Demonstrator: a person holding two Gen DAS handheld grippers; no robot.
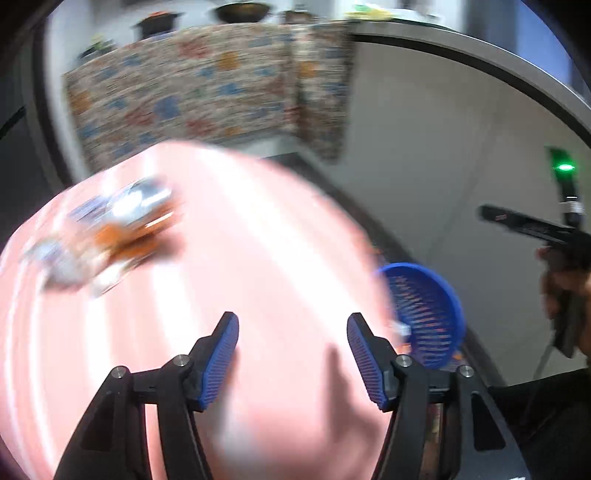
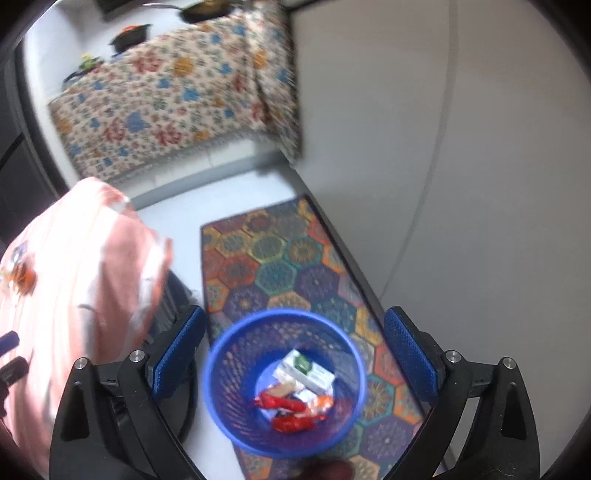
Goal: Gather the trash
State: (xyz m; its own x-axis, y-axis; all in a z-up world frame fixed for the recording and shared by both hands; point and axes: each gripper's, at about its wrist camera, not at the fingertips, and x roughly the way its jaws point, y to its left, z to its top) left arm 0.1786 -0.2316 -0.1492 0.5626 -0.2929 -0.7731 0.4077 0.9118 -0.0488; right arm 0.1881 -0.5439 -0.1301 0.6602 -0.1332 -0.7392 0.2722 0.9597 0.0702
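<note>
blurred: wrappers (image 1: 107,236) on pink cloth (image 1: 229,258) | hidden: blue basket (image 1: 428,314) left rim

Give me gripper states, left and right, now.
Left gripper: open, empty, over the pink cloth.
Right gripper: open wide, empty, above the blue basket.

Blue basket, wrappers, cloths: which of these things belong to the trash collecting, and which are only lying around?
Belong to the job:
- blue mesh basket on the floor
- red wrappers and small white-green carton inside it
- blurred wrappers on the pink cloth

Just lying about:
- hexagon-patterned rug
- floral cloth
- dark bowls beyond the floral cloth
</note>
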